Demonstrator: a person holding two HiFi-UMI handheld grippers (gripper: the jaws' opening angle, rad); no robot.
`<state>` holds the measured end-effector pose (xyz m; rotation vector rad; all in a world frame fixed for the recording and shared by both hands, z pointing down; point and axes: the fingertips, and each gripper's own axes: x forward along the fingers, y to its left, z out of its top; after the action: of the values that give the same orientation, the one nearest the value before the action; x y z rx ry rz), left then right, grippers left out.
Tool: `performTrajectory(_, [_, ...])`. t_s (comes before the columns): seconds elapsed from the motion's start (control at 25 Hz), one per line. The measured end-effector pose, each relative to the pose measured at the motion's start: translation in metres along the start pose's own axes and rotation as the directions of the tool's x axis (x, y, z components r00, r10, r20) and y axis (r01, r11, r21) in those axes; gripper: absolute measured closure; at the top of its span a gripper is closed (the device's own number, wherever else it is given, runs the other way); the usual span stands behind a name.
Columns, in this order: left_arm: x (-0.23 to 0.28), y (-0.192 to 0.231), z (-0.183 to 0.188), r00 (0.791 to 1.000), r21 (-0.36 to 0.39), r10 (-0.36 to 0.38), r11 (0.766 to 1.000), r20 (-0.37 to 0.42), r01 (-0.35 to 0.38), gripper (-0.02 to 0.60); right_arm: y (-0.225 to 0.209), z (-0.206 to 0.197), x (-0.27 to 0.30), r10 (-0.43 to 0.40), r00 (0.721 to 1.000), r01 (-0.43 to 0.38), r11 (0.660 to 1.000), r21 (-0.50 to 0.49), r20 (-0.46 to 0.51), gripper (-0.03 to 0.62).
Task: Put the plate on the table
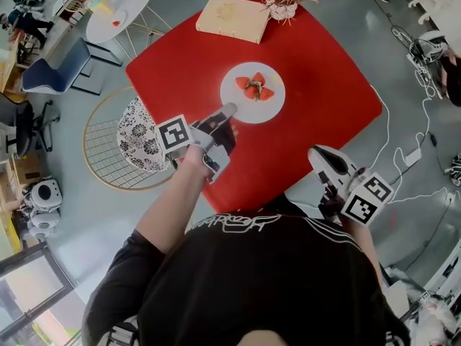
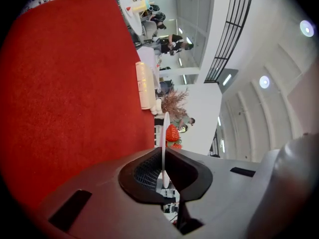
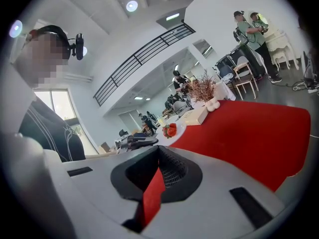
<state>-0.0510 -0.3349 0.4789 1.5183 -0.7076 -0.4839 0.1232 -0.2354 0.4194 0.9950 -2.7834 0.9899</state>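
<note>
Plate point(image 1: 252, 115) over the middle of the red table point(image 1: 324, 71): one white plate with a small heap of strawberries point(image 1: 253, 86), three or four as far as I can count from the head view. My left gripper point(image 1: 229, 110) reaches in over the near-left edge and is clamped on the plate's near rim. Only the left gripper view shows that grip plainly, with the plate point(image 2: 163, 133) edge-on and pinched between jaws that are almost fully closed. No view settles whether the plate touches the table. My right gripper point(image 1: 319, 153) hangs off the near-right edge. Its own view shows the jaws closed on nothing, with a thin sliver of red in the slit between them. Toward the far corner I count one flat tan box point(image 1: 233, 18) and one vase of dried stems point(image 1: 282, 9). The right gripper view alone shows two people standing beyond the table.
</note>
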Motion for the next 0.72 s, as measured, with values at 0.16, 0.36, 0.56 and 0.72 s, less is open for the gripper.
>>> performTrajectory(0.16, [0.010,0.022,0.007,1.000,-0.013,0.027,1.000,0.013,-0.027,0.563,-0.008,0.001,-0.002,-0.008,1.000,0.008,1.000,0.008,-0.001,0.586])
performTrajectory(0.36, [0.015,0.054,0.011,0.993,-0.002,0.114,0.993,0.015,-0.114,0.563,-0.013,-0.001,-0.003,-0.017,1.000,0.017,1.000,0.026,-0.003,0.586])
performTrajectory(0.56, [0.020,0.077,0.010,0.990,-0.050,0.143,0.989,0.014,-0.142,0.563,-0.019,-0.006,-0.003,-0.029,1.000,0.029,0.999,0.045,-0.004,0.586])
performTrajectory(0.72, [0.022,0.089,0.012,0.985,-0.058,0.172,0.983,0.008,-0.172,0.563,-0.023,-0.009,-0.001,-0.035,0.999,0.035,0.997,0.065,-0.002,0.586])
